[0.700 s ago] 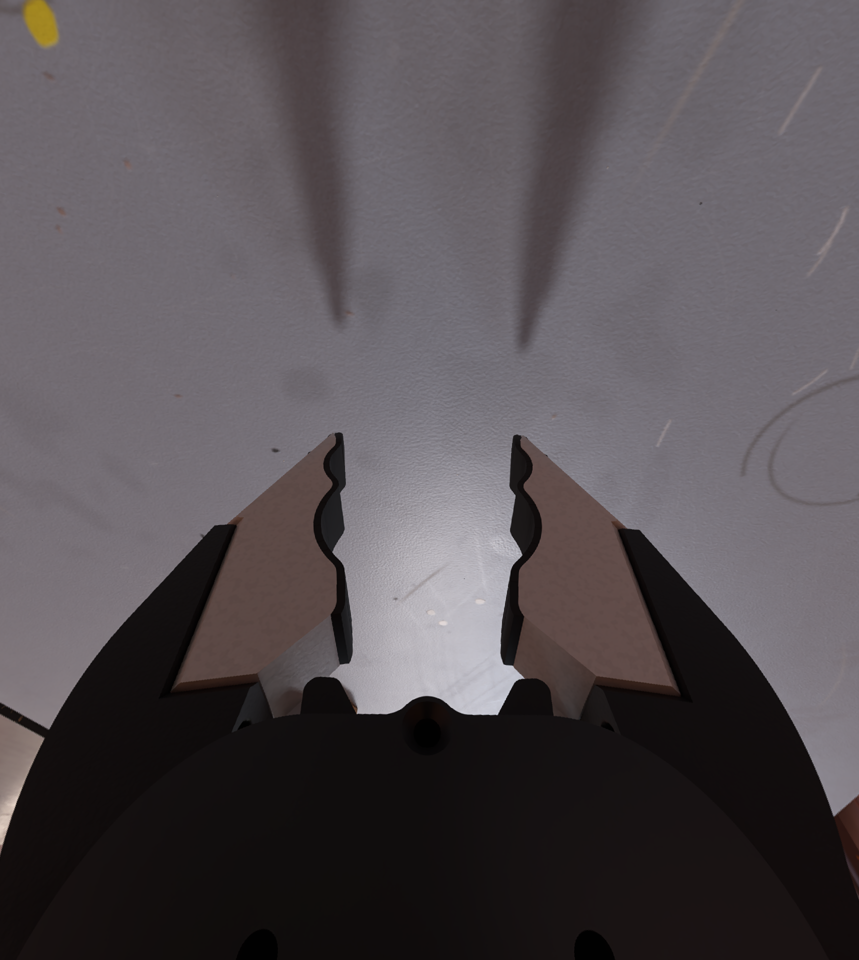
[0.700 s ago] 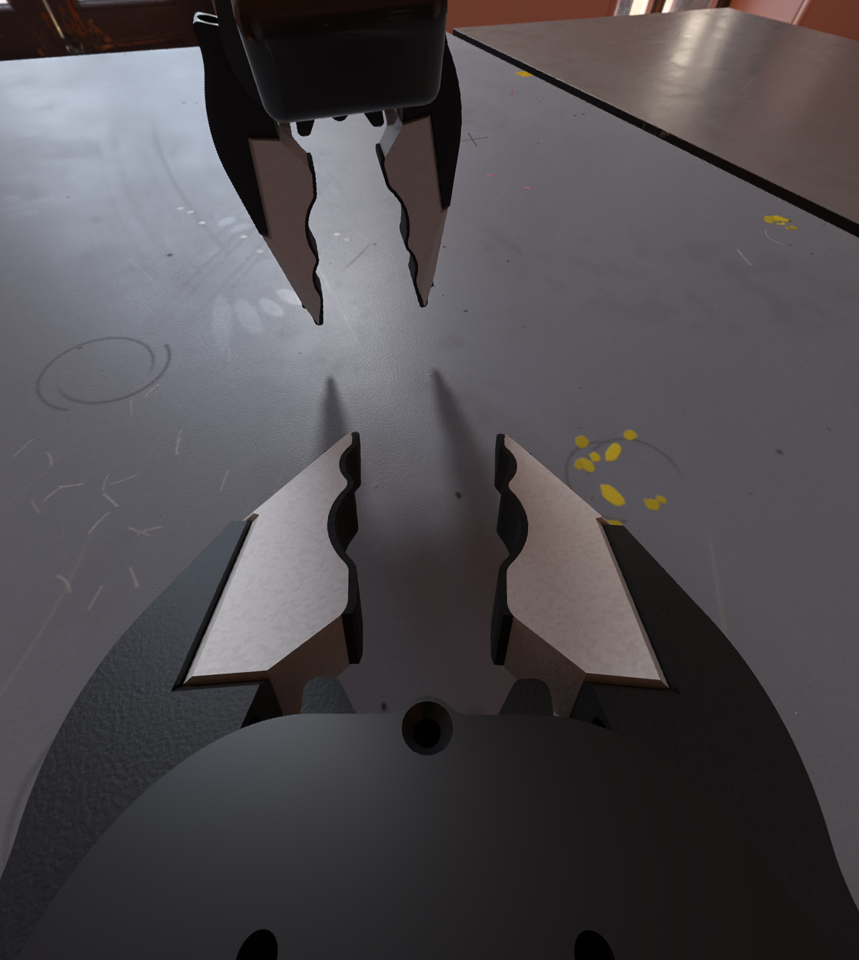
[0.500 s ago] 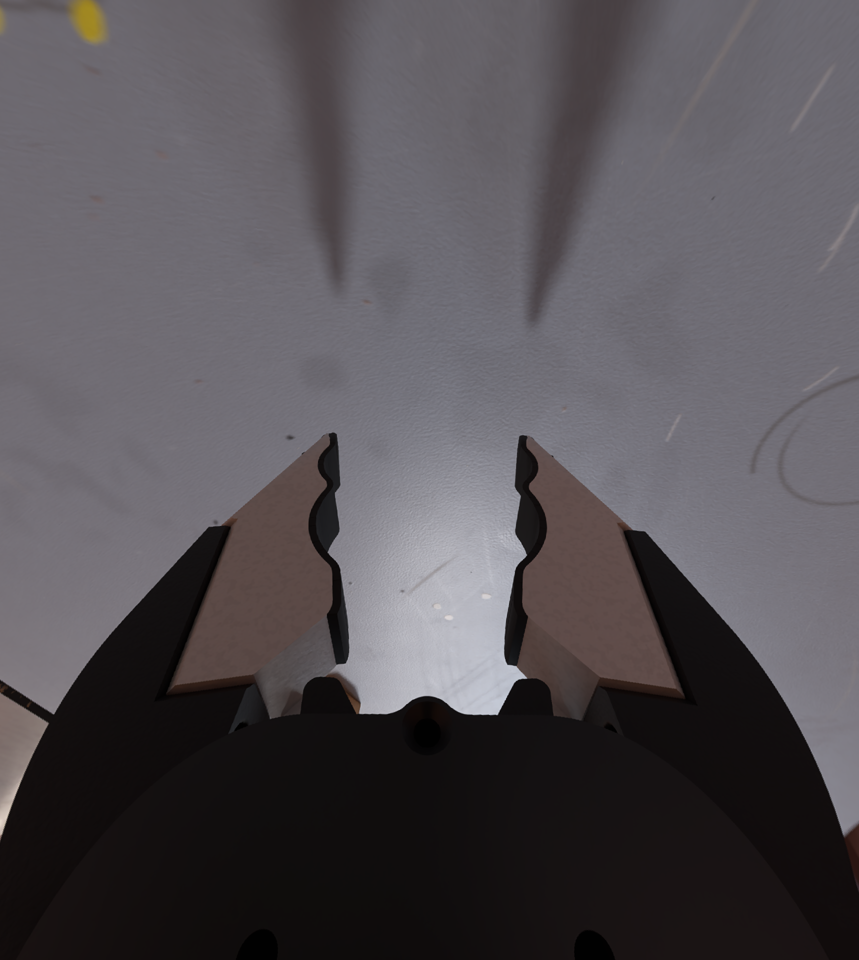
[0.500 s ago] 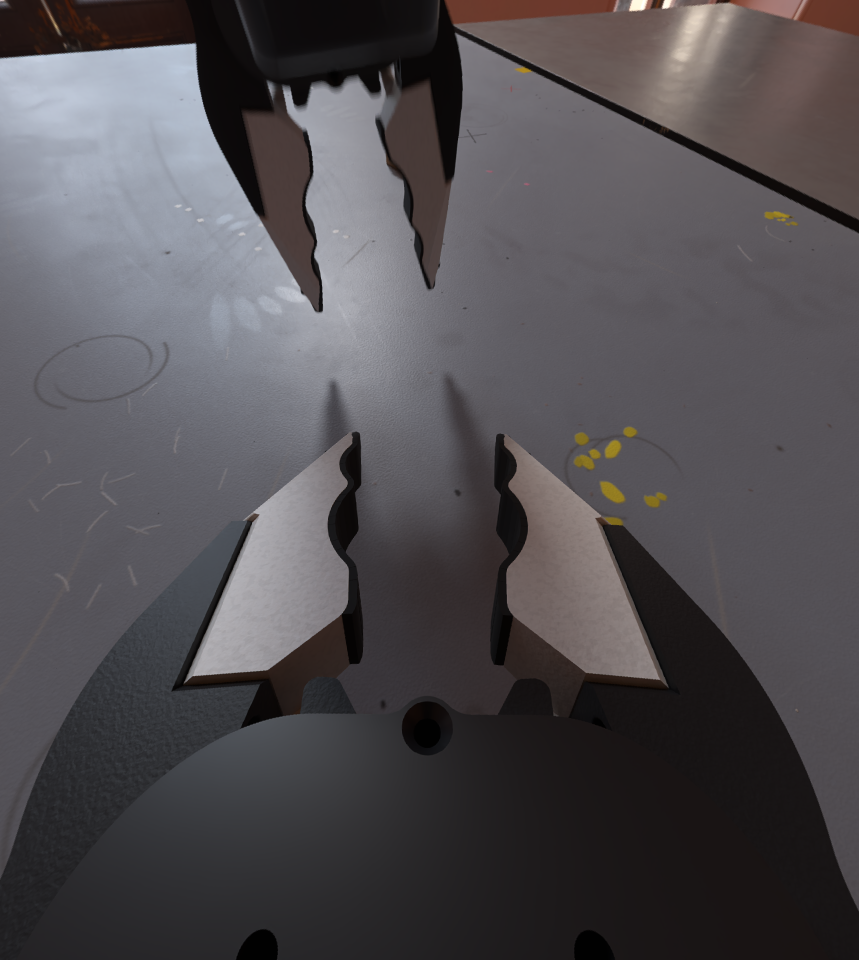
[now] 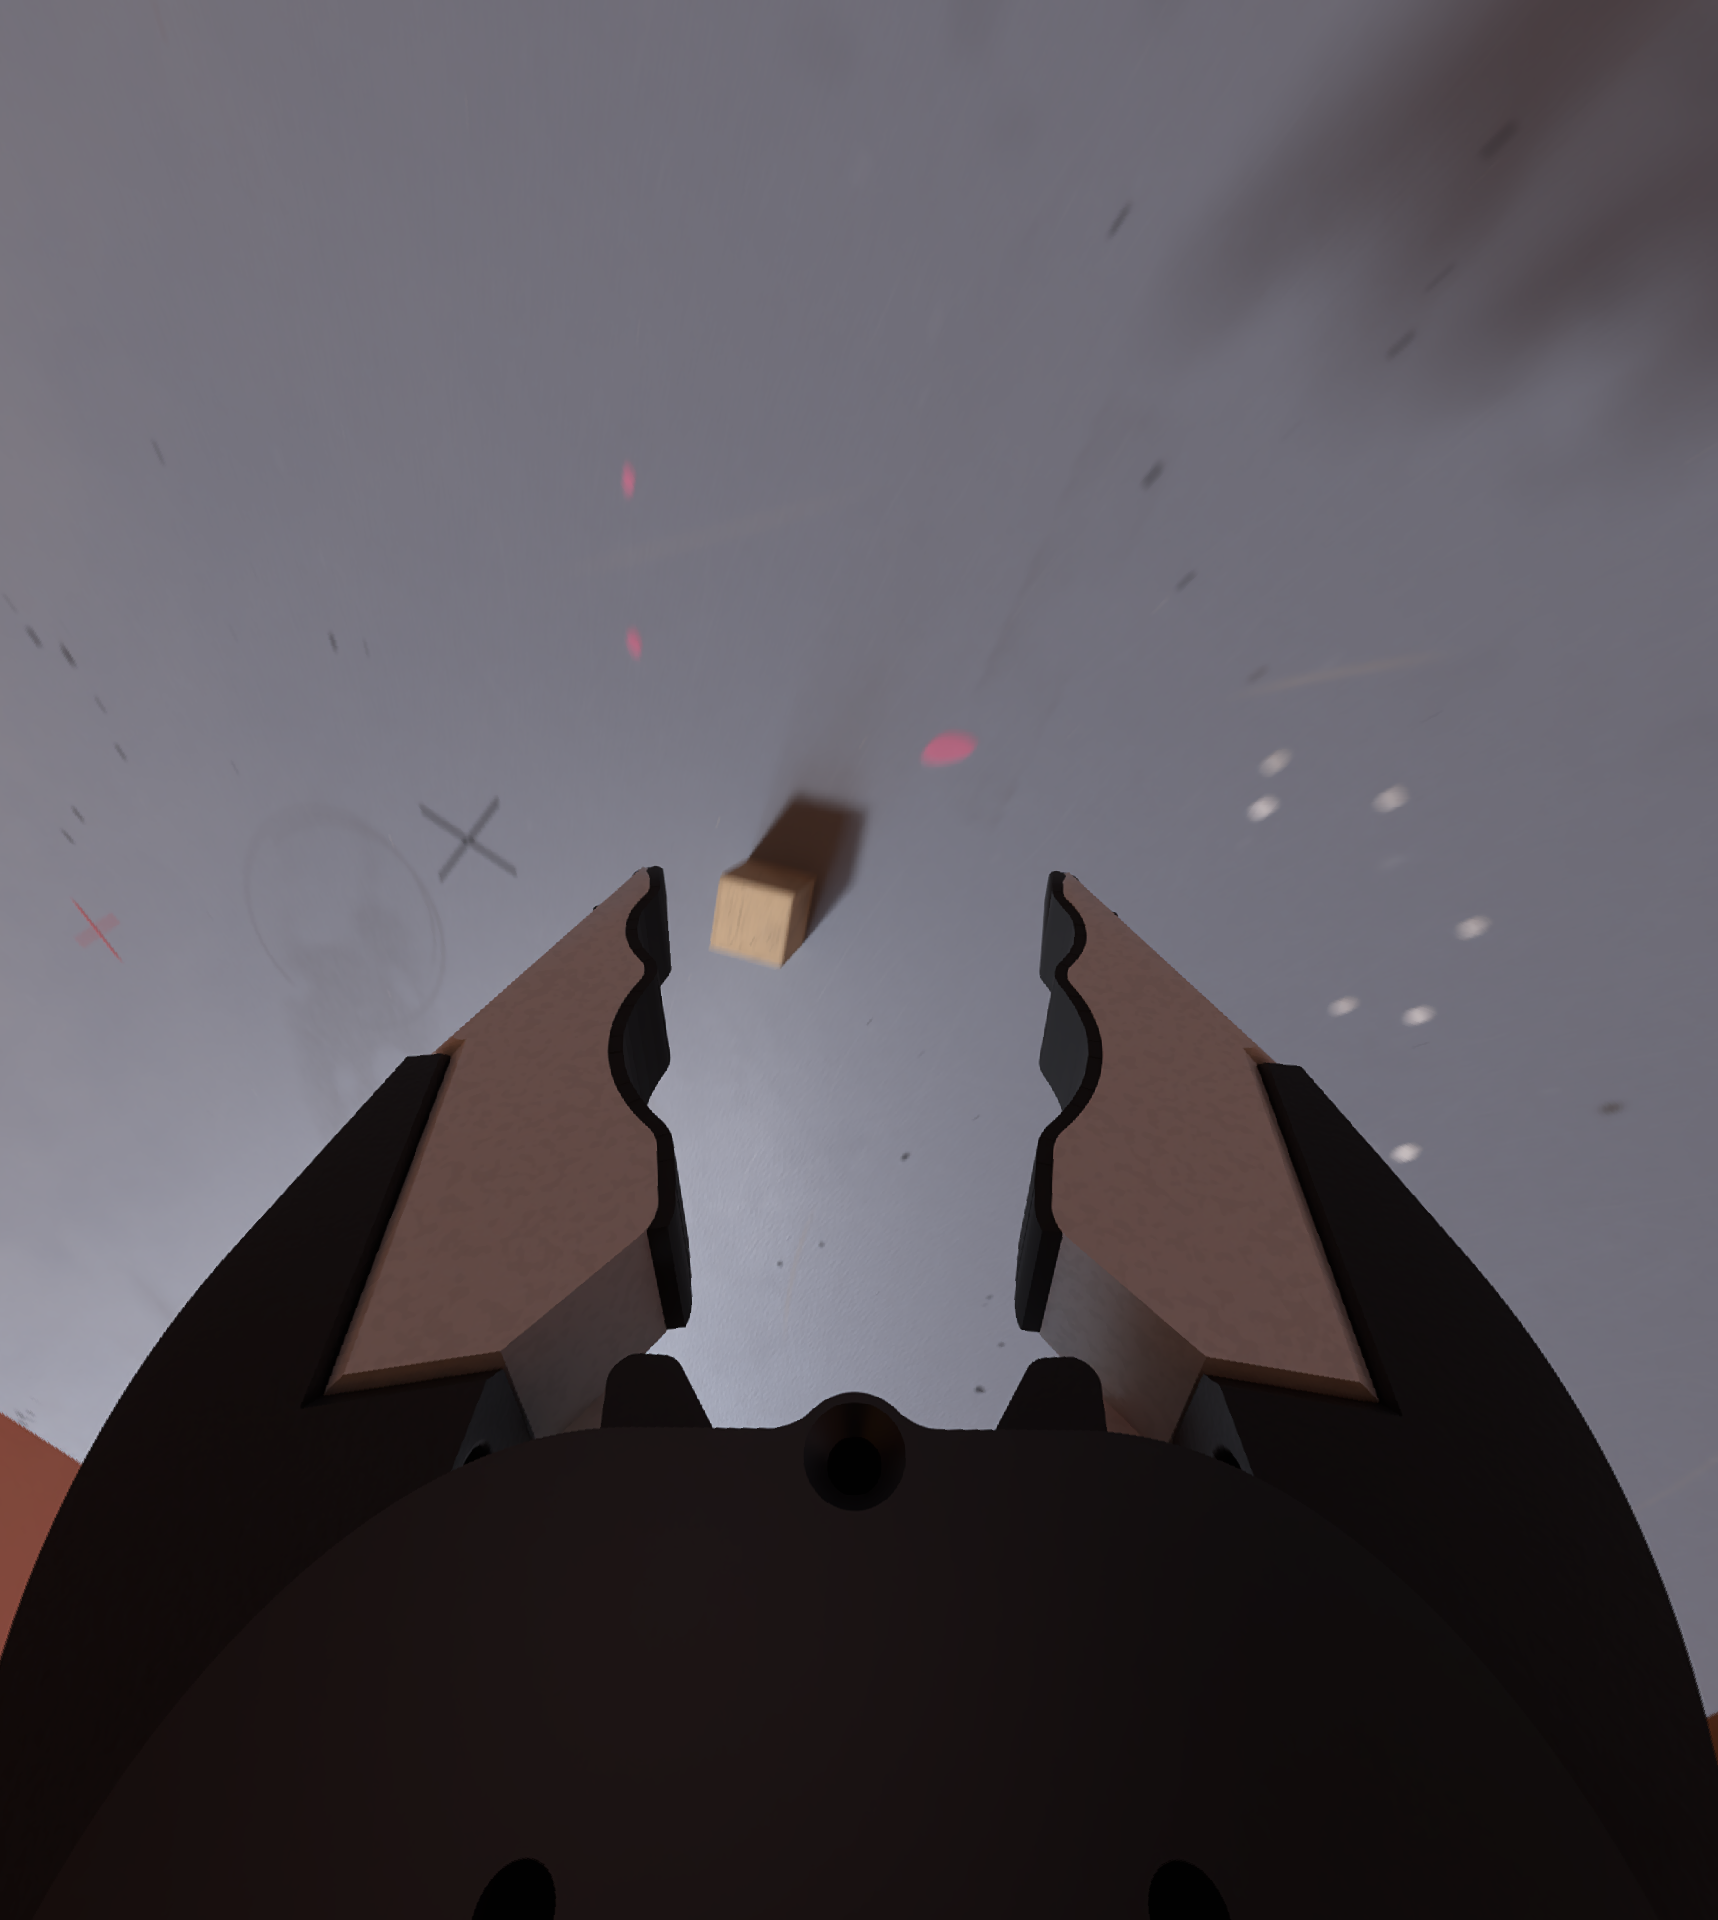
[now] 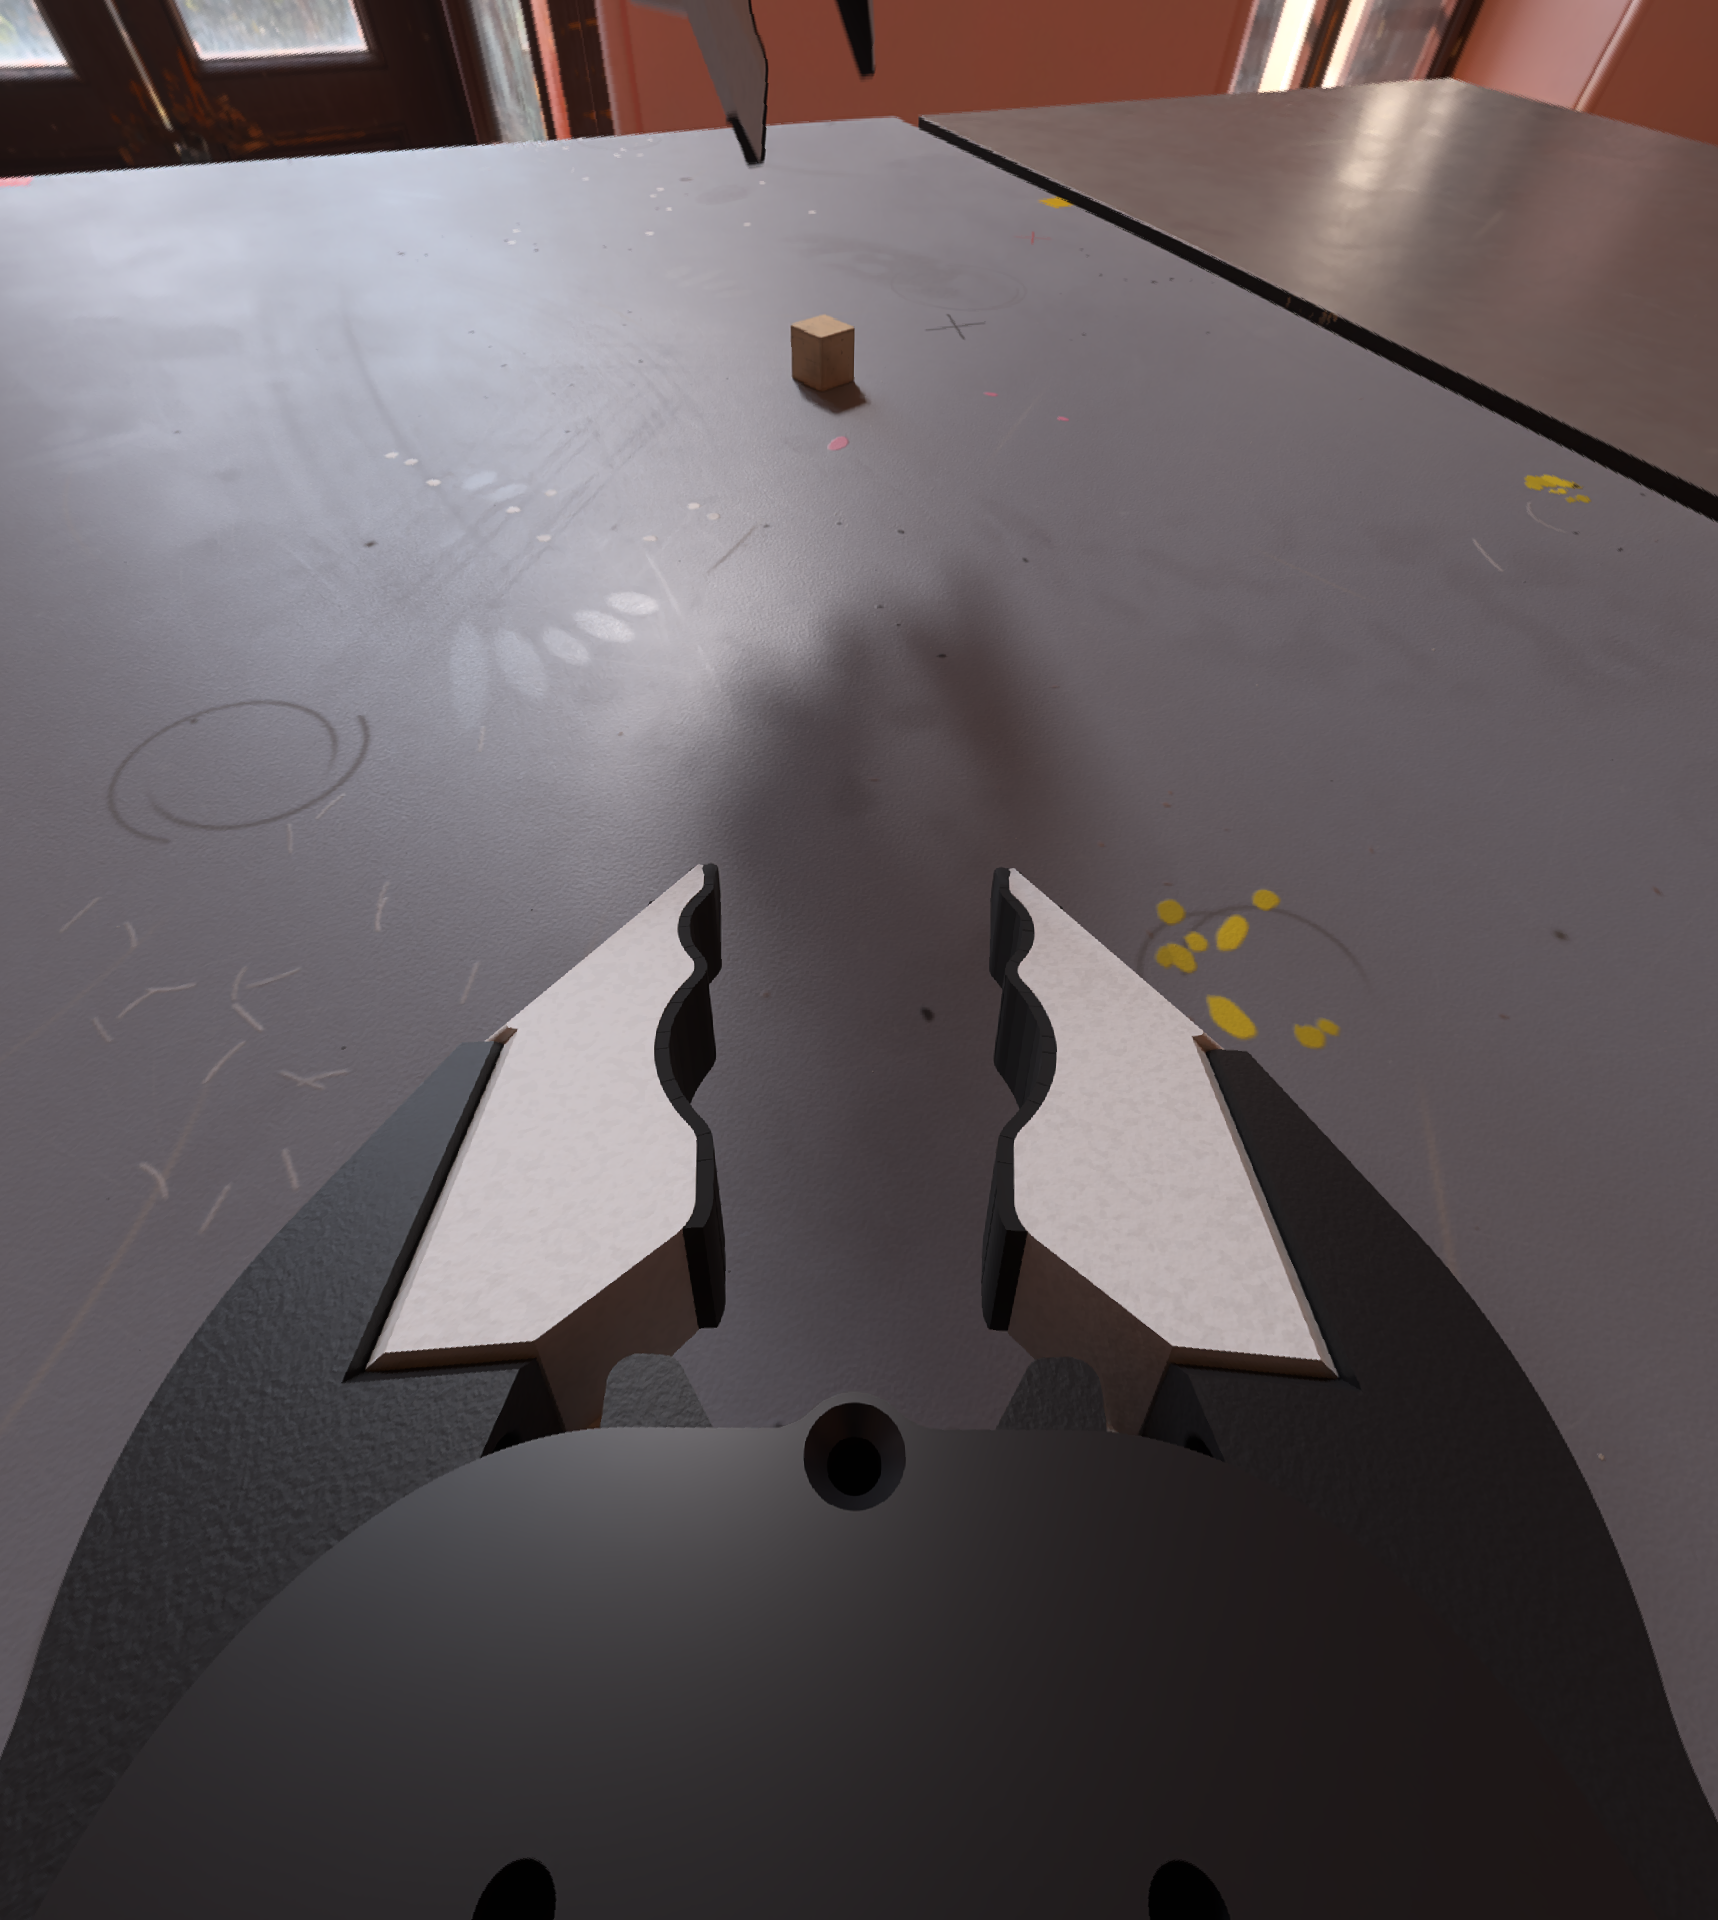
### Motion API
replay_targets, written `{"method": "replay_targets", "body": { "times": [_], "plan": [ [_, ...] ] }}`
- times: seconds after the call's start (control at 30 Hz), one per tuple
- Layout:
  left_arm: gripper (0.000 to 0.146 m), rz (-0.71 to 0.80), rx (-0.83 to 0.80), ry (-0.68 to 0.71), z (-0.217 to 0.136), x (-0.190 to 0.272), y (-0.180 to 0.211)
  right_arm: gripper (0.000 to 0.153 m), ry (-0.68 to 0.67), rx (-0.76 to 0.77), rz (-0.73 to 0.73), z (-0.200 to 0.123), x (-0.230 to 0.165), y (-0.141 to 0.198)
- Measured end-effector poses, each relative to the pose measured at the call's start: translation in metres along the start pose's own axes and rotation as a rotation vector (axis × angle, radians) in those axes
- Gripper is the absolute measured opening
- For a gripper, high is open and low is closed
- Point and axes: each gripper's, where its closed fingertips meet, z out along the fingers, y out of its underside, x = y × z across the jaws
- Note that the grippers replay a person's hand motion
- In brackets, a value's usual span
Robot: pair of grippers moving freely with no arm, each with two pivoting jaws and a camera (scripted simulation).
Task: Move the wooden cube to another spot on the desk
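Note:
A small wooden cube [image 5: 767, 899] stands on the grey desk [image 5: 938, 416]. In the left wrist view my left gripper [image 5: 853, 883] is open and empty, high above the desk, looking down; the cube shows just beyond its left fingertip. In the right wrist view the cube [image 6: 822, 351] stands far ahead on the desk [image 6: 211, 416]. My right gripper [image 6: 853, 878] is open and empty, low over the near part of the desk. The left gripper's fingertips [image 6: 749, 104] hang at the top edge of that view, above and behind the cube.
A second, darker table [image 6: 1457, 229] adjoins the desk on the right across a dark seam. The desk bears yellow paint spots [image 6: 1229, 966], a pencilled circle [image 6: 231, 769], a black X mark [image 5: 468, 840] near the cube, and pink spots [image 5: 948, 748].
My left gripper has risen and moved far back across the desk, so the cube has come into both views. My right gripper has stayed in place, open.

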Motion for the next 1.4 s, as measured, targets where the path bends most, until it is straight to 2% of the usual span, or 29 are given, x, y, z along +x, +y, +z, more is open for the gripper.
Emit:
{"method": "replay_targets", "body": {
  "times": [0.13, 0.3, 0.4, 0.5, 0.6, 0.7, 0.8, 0.87, 0.97, 1.1, 1.23, 1.4],
  "plan": [
    [0.074, 0.018, -0.080, 0.034, 0.041, -0.022, 0.048, 0.052, -0.004, -0.009, -0.002, 0.002, 0.000, 0.002],
    [0.073, 0.097, -0.140, 0.078, 0.075, -0.030, 0.065, 0.051, -0.025, -0.013, -0.005, 0.005, -0.003, 0.005],
    [0.061, 0.144, -0.171, 0.091, 0.090, -0.031, 0.067, 0.051, -0.029, -0.015, -0.010, 0.005, -0.004, 0.006],
    [0.027, 0.188, -0.219, 0.048, 0.093, -0.035, 0.068, 0.051, -0.029, -0.007, -0.004, 0.004, -0.004, 0.005],
    [0.027, 0.203, -0.155, 0.012, 0.064, -0.032, 0.048, 0.050, -0.031, 0.000, -0.002, 0.004, -0.003, 0.003],
    [0.027, 0.251, -0.020, -0.040, 0.014, -0.012, 0.005, 0.050, -0.037, 0.002, -0.006, 0.004, -0.004, 0.002],
    [0.027, 0.321, 0.102, -0.035, -0.028, 0.036, -0.048, 0.050, -0.034, -0.005, -0.014, 0.005, -0.005, 0.002],
    [0.027, 0.378, 0.149, 0.031, -0.038, 0.084, -0.080, 0.051, -0.020, -0.010, -0.027, 0.005, -0.004, 0.003],
    [0.027, 0.517, 0.147, 0.123, -0.026, 0.152, -0.113, 0.051, -0.009, -0.003, -0.035, 0.002, -0.004, 0.001],
    [0.027, 0.619, 0.067, 0.213, 0.018, 0.211, -0.135, 0.051, -0.012, -0.003, -0.038, 0.000, -0.005, 0.001],
    [0.027, 0.660, -0.017, 0.247, 0.056, 0.234, -0.142, 0.053, -0.012, -0.023, -0.045, 0.001, -0.007, 0.003],
    [0.027, 0.681, -0.068, 0.234, 0.076, 0.239, -0.141, 0.054, -0.002, -0.022, -0.049, -0.001, -0.005, 0.002]
  ]
}}
